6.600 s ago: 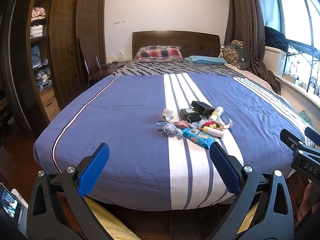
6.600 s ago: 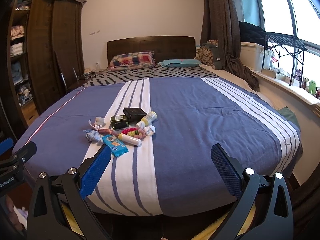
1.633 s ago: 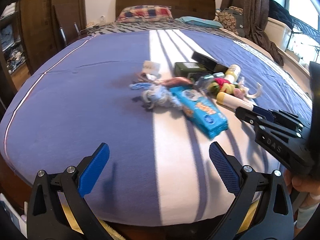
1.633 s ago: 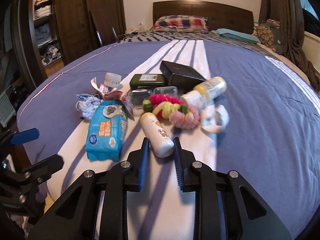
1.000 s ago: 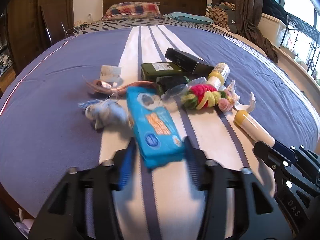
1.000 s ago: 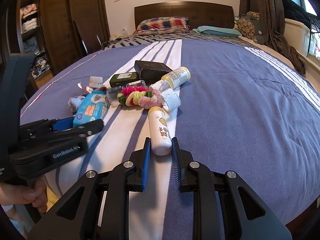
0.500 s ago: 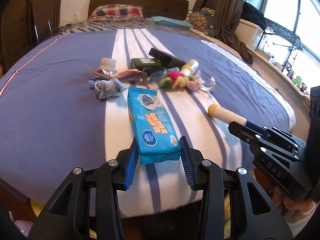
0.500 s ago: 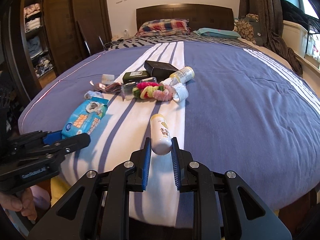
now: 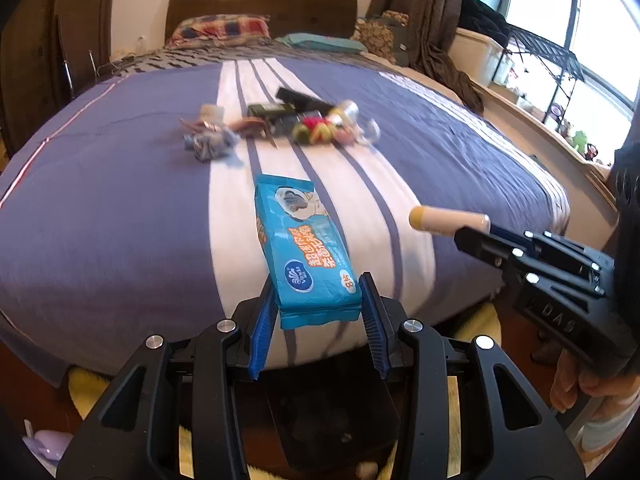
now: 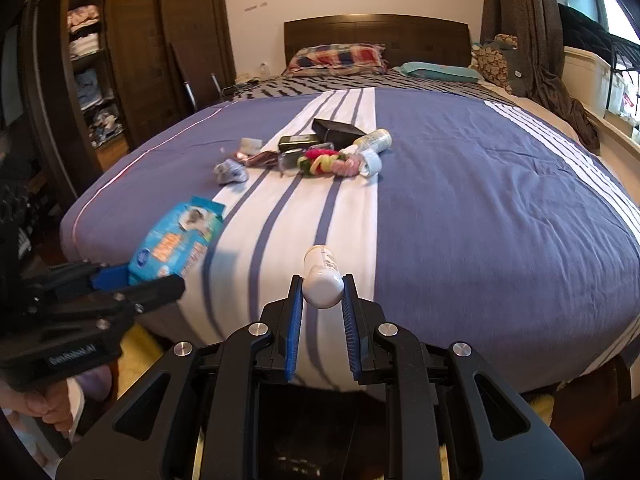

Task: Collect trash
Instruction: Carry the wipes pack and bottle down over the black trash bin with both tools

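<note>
My left gripper (image 9: 319, 284) is shut on the near end of a blue wet-wipes pack (image 9: 300, 240), which juts forward over the foot edge of the bed (image 9: 100, 200). My right gripper (image 10: 322, 280) is shut on a white bottle with a yellow cap (image 10: 320, 264), held lengthwise above the striped cover. In the left wrist view the bottle (image 9: 448, 220) sticks out of the right gripper (image 9: 492, 240) at the right. In the right wrist view the pack (image 10: 176, 244) and left gripper (image 10: 120, 280) are at the left. A pile of small items (image 10: 312, 152) lies mid-bed.
A dark wardrobe with open shelves (image 10: 80, 80) stands left of the bed. Curtains and a window ledge with a white box (image 9: 480, 52) run along the right. A yellow rug (image 9: 480, 320) lies on the floor below the bed's foot. A person's hand (image 9: 572, 384) holds the right gripper.
Both grippers have drawn back from the pile toward the foot of the bed, carrying the wipes pack and the bottle. The pile now lies farther off.
</note>
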`<control>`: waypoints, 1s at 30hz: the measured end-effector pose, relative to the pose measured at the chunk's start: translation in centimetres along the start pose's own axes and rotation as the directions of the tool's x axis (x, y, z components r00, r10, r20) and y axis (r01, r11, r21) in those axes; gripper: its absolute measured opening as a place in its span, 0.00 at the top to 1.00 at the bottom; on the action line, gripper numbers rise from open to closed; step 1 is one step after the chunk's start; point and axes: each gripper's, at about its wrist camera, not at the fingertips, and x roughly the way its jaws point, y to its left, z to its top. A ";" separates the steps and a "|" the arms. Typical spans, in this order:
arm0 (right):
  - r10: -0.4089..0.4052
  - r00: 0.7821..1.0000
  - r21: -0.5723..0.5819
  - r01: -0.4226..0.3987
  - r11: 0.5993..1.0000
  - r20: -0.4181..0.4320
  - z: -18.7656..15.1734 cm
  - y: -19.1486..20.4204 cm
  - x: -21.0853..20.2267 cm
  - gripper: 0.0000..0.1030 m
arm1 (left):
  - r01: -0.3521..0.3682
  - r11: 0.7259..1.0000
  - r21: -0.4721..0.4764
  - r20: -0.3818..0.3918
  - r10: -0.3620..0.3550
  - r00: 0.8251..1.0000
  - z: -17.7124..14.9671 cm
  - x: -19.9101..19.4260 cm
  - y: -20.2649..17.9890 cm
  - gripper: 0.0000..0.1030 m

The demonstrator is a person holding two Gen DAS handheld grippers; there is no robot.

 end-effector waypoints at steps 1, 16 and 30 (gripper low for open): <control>0.000 1.000 -0.003 0.000 1.000 -0.011 -0.5 0.2 -0.3 0.80 | 0.002 1.000 -0.001 -0.011 -0.002 1.000 -0.5 -0.1 -0.1 0.63; 0.054 0.947 0.055 -0.038 0.998 -0.318 -10.0 1.0 4.7 0.80 | 0.023 0.998 -0.054 -0.280 -0.037 0.959 -9.7 5.3 0.2 0.63; 0.073 0.867 0.111 -0.020 0.994 -0.493 -14.4 0.3 10.5 0.80 | 0.047 0.995 -0.090 -0.506 -0.086 0.858 -14.7 13.0 0.8 0.63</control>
